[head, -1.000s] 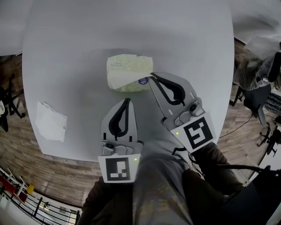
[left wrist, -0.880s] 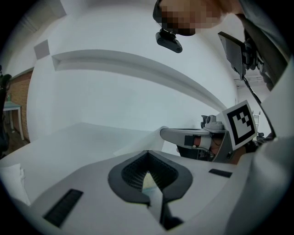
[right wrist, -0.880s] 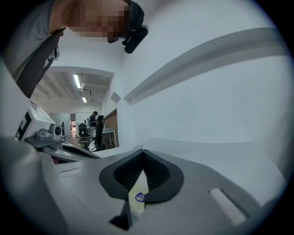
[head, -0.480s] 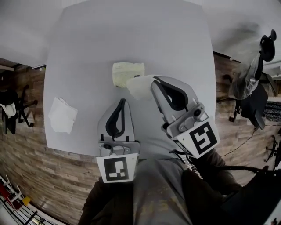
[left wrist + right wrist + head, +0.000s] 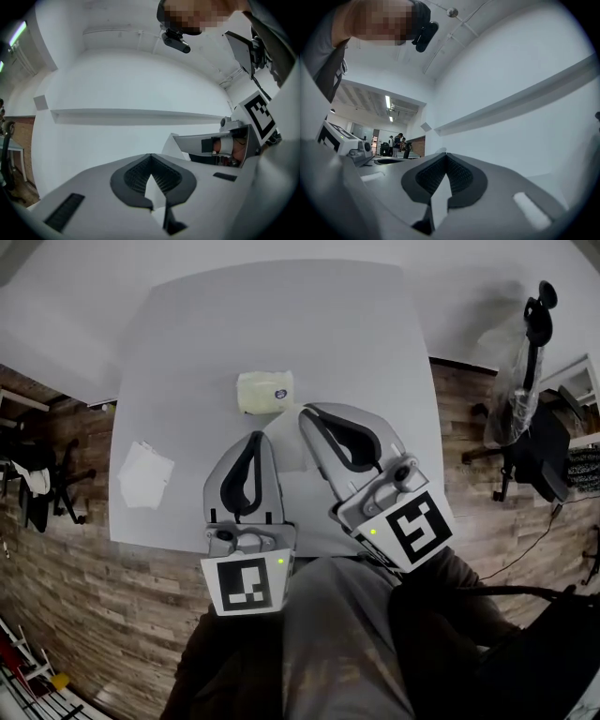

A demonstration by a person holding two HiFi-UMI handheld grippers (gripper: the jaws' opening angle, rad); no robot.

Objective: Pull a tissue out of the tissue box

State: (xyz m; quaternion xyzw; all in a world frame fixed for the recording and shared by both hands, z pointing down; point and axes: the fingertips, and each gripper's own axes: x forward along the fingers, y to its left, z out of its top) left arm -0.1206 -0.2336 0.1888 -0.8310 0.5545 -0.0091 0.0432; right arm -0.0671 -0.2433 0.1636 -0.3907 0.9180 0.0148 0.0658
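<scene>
The pale green tissue pack lies on the white table, far below both grippers. My right gripper is shut on a white tissue that hangs from its tips, clear of the pack. In the left gripper view the same tissue shows as a white flap beside the right gripper. My left gripper is just left of it, jaws together and nothing in them. Both gripper views, left gripper and right gripper, look level at white walls; the pack is not in them.
A loose crumpled tissue lies near the table's left edge. Wooden floor surrounds the table. A dark chair stands at the right, another chair at the left. People stand in a far room.
Both grippers have risen well above the table, which now looks smaller. The right gripper drew the tissue up out of the pack; the pack stayed on the table.
</scene>
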